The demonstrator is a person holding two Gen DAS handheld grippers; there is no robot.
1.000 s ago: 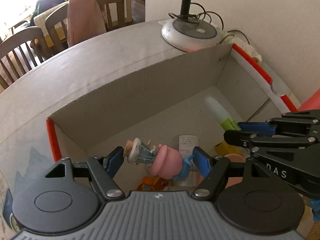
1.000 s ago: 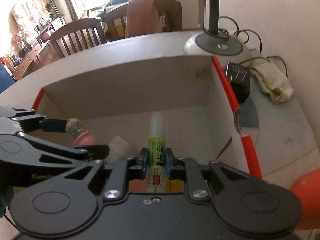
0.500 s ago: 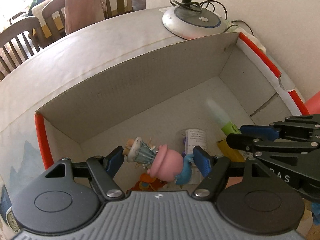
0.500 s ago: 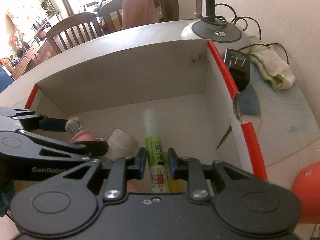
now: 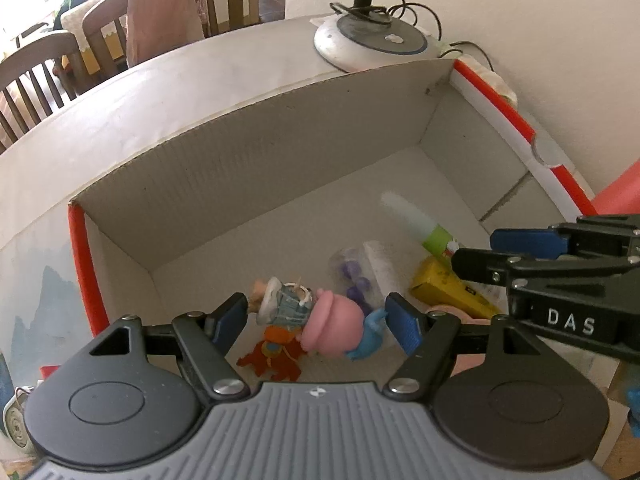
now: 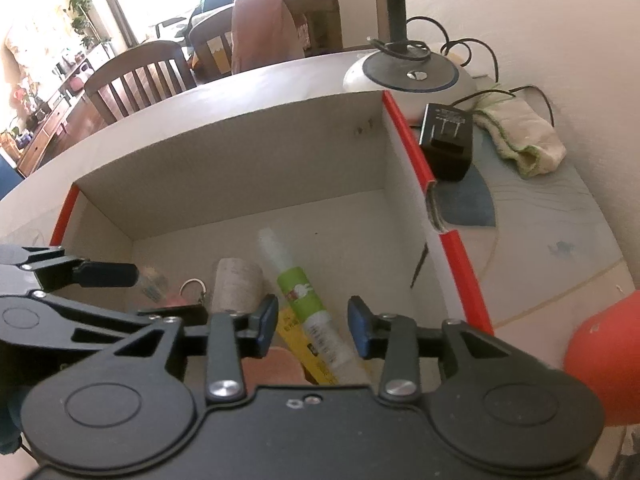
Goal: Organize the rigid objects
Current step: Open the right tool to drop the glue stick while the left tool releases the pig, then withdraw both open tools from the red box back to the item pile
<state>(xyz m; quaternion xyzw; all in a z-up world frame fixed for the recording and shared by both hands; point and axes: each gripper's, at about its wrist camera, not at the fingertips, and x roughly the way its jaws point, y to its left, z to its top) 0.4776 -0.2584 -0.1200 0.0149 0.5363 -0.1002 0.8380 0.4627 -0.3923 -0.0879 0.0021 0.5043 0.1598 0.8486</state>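
Observation:
An open cardboard box (image 5: 248,168) with red edges lies under both grippers. My left gripper (image 5: 316,316) is shut on a pink pig figurine (image 5: 332,324), held sideways above the box floor. In the right wrist view my right gripper (image 6: 313,318) has its jaws opening. The green-and-white glue stick (image 6: 304,292) lies loose on the box floor below them, and neither pad touches it. The same glue stick (image 5: 416,224) shows in the left wrist view, beside the right gripper (image 5: 504,250). The left gripper (image 6: 148,294) reaches in from the left of the right wrist view.
The box also holds an orange toy (image 5: 276,356), a clear container (image 5: 360,268) with purple pieces, a yellow pack (image 5: 444,292) and a pale roll (image 6: 238,284). Behind it stands a lamp base (image 6: 408,72). A black adapter (image 6: 448,140), a cloth (image 6: 524,140) and an orange-red object (image 6: 600,360) sit to the right.
The right gripper's jaws have spread and let go of the glue stick, which now lies on the box floor. The left gripper still grips the pig figurine.

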